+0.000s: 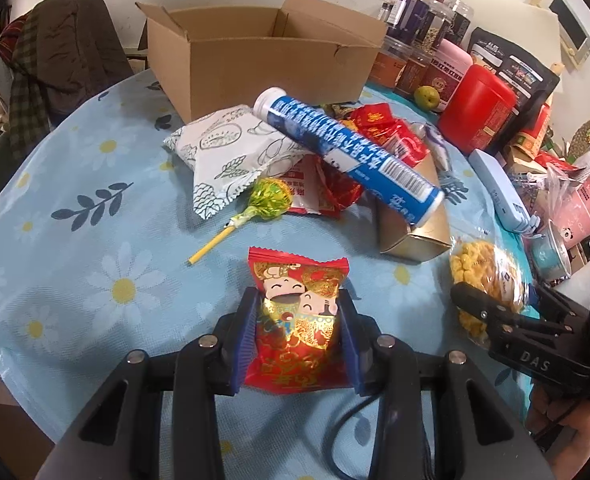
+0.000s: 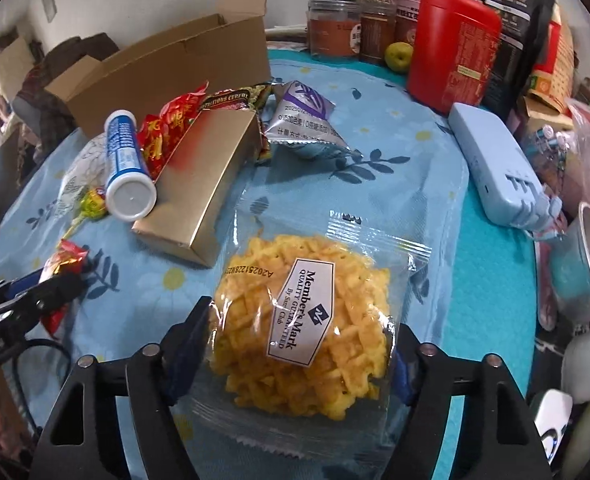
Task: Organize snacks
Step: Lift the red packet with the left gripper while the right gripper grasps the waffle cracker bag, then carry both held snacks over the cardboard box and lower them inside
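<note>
The left wrist view shows the left gripper clamped on a red packet, whose top edge sticks out past the fingertips above the tablecloth. Only this view shows the lollipop just ahead and to the left, the white pouch beyond it, and the open cardboard box farthest ahead. A blue tube lies across a gold box ahead to the right. The right wrist view alone shows the printed label of the clear bag of yellow crackers, which sits squeezed between the fingers of the right gripper. A silver-purple pouch lies ahead, a pale blue case ahead to the right, and a red canister beyond.
</note>
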`<state>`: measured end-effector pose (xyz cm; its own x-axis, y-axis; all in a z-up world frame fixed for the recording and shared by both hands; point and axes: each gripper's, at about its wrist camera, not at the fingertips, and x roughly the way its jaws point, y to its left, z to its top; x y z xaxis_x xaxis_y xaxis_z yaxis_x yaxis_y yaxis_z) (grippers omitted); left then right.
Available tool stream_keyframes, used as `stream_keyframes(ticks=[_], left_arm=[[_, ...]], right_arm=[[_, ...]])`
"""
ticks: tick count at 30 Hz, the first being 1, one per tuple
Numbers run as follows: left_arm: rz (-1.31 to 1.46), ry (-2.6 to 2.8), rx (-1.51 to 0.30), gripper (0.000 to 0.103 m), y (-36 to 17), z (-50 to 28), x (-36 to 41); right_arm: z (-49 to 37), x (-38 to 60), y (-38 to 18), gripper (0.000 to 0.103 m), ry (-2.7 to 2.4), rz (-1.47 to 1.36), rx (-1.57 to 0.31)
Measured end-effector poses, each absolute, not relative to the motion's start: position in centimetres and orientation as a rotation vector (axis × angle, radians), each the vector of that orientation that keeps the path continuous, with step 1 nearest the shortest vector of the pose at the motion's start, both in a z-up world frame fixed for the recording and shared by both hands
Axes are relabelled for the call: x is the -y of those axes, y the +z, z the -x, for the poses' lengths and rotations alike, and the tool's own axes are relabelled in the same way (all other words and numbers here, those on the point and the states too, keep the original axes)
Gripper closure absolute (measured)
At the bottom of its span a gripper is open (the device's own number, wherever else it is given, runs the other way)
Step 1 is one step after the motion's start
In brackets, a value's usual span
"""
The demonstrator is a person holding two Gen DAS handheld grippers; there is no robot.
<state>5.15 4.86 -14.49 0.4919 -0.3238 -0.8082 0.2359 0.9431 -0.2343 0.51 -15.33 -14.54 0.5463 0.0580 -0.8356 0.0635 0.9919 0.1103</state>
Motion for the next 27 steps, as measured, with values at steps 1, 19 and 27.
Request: stream_keyframes(ticks=[1, 19, 27], left_arm=[[0.096, -0.343, -0.995, 0.065, -14.2, -5.0, -4.8], [0.088, -0.399, -0.793, 0.065, -5.4, -4.0, -4.0], [0.105, -0.388, -0.665, 0.065, -1.6, -6.2, -5.0]], right_arm=[[-0.4, 15.2, -14.5, 0.030, 0.003, -0.144, -0.990], [0.0, 14.4, -7.0, 0.030, 0.199, -0.185, -0.823], [-3.0, 13.3, -2.9, 0.030, 0.265, -0.152, -0.735]])
